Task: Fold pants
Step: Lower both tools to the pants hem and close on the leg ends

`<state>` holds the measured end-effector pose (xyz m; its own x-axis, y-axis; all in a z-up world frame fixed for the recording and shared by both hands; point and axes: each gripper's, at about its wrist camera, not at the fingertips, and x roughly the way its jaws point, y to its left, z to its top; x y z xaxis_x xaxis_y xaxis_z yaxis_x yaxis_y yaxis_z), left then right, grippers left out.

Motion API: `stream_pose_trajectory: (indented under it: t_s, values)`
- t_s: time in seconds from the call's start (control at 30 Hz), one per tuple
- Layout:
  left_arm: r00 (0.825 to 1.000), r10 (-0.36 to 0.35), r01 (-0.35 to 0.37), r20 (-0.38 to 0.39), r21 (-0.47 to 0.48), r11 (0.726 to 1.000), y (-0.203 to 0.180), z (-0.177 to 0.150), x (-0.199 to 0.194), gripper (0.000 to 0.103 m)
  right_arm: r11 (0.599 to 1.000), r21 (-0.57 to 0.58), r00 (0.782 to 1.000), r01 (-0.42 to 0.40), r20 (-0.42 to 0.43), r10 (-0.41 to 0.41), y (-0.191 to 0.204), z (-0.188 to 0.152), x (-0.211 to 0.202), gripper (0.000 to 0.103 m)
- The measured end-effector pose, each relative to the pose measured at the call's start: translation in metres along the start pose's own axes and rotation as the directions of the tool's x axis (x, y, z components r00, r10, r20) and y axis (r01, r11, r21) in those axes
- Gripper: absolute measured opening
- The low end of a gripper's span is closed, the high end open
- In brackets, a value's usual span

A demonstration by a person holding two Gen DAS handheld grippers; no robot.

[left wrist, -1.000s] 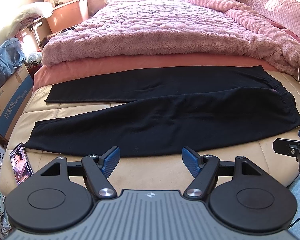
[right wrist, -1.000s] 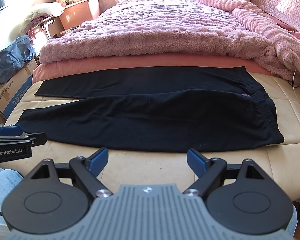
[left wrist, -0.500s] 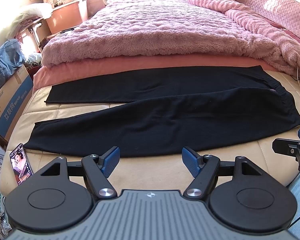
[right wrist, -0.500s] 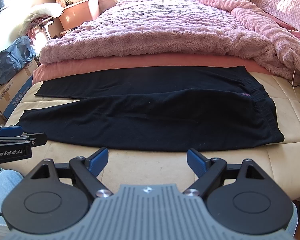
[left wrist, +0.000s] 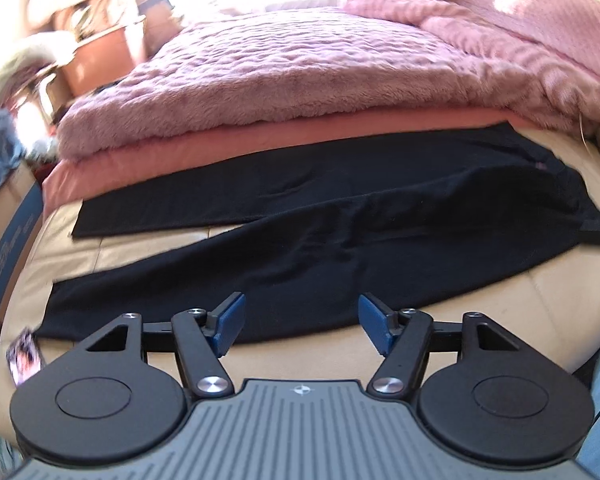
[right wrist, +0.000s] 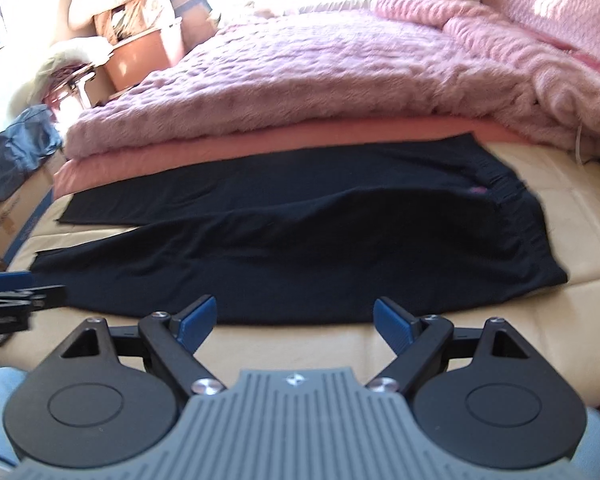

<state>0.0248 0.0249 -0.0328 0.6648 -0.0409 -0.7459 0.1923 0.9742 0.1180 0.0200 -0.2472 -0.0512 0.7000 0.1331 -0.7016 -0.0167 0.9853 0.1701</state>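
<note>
Black pants (left wrist: 340, 232) lie spread flat across the cream mattress (left wrist: 500, 312), waistband toward 3 o'clock, both legs running toward 9 o'clock, with a pink blanket (left wrist: 300, 80) heaped beyond at 12 o'clock. The fold has not begun. To start it cleanly, each gripper likely needs a firm pinch on the near edge, one at the waistband and one at the hem, lifting together so the cloth stays taut. The left gripper (left wrist: 300, 322) and right gripper (right wrist: 294, 322) hover over the near edge, jaws wide apart, holding nothing.
</note>
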Motion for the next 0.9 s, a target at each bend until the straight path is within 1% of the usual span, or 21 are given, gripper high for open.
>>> stream_pose_trajectory:
  t_s: [0.1, 0.2, 0.27, 0.37, 0.43, 0.47, 0.5, 0.57, 0.6, 0.63, 0.67, 0.73, 0.77, 0.83, 0.87, 0.9]
  values:
    - [1.000, -0.011, 0.009, 0.017, 0.106, 0.994, 0.007, -0.008, 0.016, 0.073, 0.998, -0.055, 0.998, 0.037, 0.045, -0.034, -0.026, 0.004, 0.012, 0.081]
    - [1.000, 0.024, -0.025, 0.007, 0.247, 0.969, 0.008, -0.020, 0.035, 0.072, 0.991, -0.105, 0.995, 0.077, 0.075, -0.069, -0.054, 0.006, 0.027, 0.073]
    - [0.998, 0.065, -0.052, -0.027, 0.341, 0.938, 0.009, -0.029, 0.050, 0.068, 0.982, -0.155, 0.992, 0.106, 0.079, -0.094, -0.072, 0.008, 0.038, 0.067]
    - [0.993, 0.108, -0.072, -0.054, 0.451, 0.890, 0.011, -0.048, 0.065, 0.068, 0.966, -0.229, 0.992, 0.119, 0.067, -0.106, -0.098, 0.009, 0.056, 0.067]
    - [0.986, 0.154, -0.098, -0.068, 0.511, 0.854, 0.012, -0.060, 0.075, 0.067, 0.948, -0.292, 0.991, 0.128, 0.075, -0.111, -0.114, 0.006, 0.067, 0.067]
    - [0.979, 0.190, -0.122, -0.069, 0.548, 0.827, 0.011, -0.068, 0.081, 0.065, 0.932, -0.333, 0.989, 0.144, 0.089, -0.121, -0.119, 0.004, 0.071, 0.067]
    - [0.973, 0.220, -0.142, -0.066, 0.578, 0.804, 0.012, -0.073, 0.084, 0.064, 0.903, -0.392, 0.984, 0.173, 0.112, -0.140, -0.125, 0.000, 0.075, 0.067]
    - [0.958, 0.282, -0.185, -0.053, 0.638, 0.748, 0.012, -0.084, 0.094, 0.062, 0.821, -0.529, 0.976, 0.215, 0.140, -0.165, -0.129, -0.009, 0.085, 0.067]
    - [0.951, 0.303, -0.196, -0.053, 0.657, 0.728, 0.015, -0.087, 0.098, 0.061, 0.773, -0.589, 0.972, 0.234, 0.142, -0.186, -0.131, -0.014, 0.091, 0.066]
    - [0.944, 0.328, -0.211, -0.048, 0.675, 0.707, 0.016, -0.091, 0.102, 0.060, 0.738, -0.630, 0.970, 0.243, 0.135, -0.204, -0.134, -0.017, 0.095, 0.064]
    - [0.938, 0.344, -0.228, -0.034, 0.688, 0.689, 0.019, -0.093, 0.105, 0.060, 0.711, -0.661, 0.969, 0.241, 0.120, -0.217, -0.136, -0.019, 0.100, 0.060]
    - [0.936, 0.351, -0.239, -0.020, 0.697, 0.676, 0.024, -0.094, 0.109, 0.060, 0.682, -0.696, 0.970, 0.222, 0.089, -0.225, -0.145, -0.022, 0.108, 0.057]
    - [0.931, 0.366, -0.253, -0.008, 0.708, 0.659, 0.027, -0.095, 0.112, 0.060, 0.672, -0.707, 0.969, 0.223, 0.083, -0.234, -0.148, -0.023, 0.110, 0.056]
    - [0.914, 0.405, -0.288, 0.024, 0.741, 0.606, 0.027, -0.098, 0.119, 0.059, 0.654, -0.723, 0.965, 0.223, 0.069, -0.253, -0.156, -0.023, 0.115, 0.054]
    - [0.910, 0.414, -0.295, 0.035, 0.756, 0.584, 0.029, -0.100, 0.122, 0.059, 0.643, -0.733, 0.963, 0.222, 0.061, -0.263, -0.157, -0.023, 0.116, 0.050]
    - [0.908, 0.418, -0.300, 0.042, 0.762, 0.574, 0.028, -0.099, 0.125, 0.059, 0.628, -0.747, 0.961, 0.219, 0.054, -0.270, -0.159, -0.025, 0.119, 0.050]
